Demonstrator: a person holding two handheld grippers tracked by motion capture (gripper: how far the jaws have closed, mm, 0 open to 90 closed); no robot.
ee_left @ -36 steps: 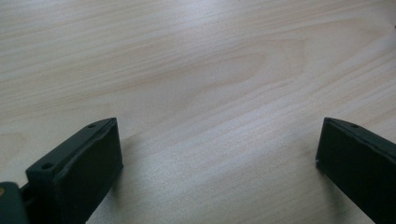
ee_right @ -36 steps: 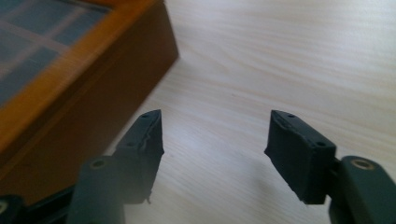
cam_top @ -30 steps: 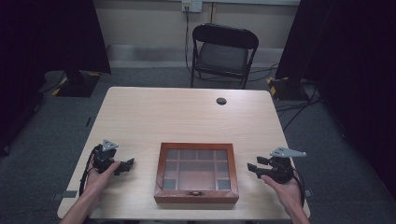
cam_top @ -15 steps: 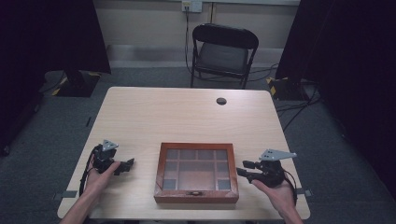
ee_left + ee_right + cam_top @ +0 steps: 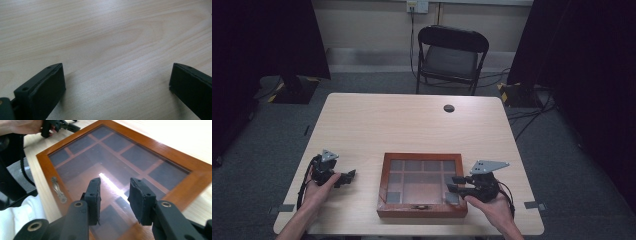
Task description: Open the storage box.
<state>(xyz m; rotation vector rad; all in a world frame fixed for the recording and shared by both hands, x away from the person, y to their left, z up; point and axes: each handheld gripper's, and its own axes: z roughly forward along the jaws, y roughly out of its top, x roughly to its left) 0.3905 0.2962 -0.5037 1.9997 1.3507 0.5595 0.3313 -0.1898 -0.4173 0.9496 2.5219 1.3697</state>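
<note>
1. Glass-lidded wooden box (image 5: 422, 185) sits closed at the table's (image 5: 412, 125) near edge.
2. Right hand-held gripper (image 5: 455, 183) hovers over its right side, jaws partly open, holding nothing.
3. Left hand-held gripper (image 5: 348, 176) rests well apart on bare table, jaws wide, empty.

Black fingers (image 5: 95, 195), grey three-cornered plates (image 5: 488, 165), black cables (image 5: 303, 186).
</note>
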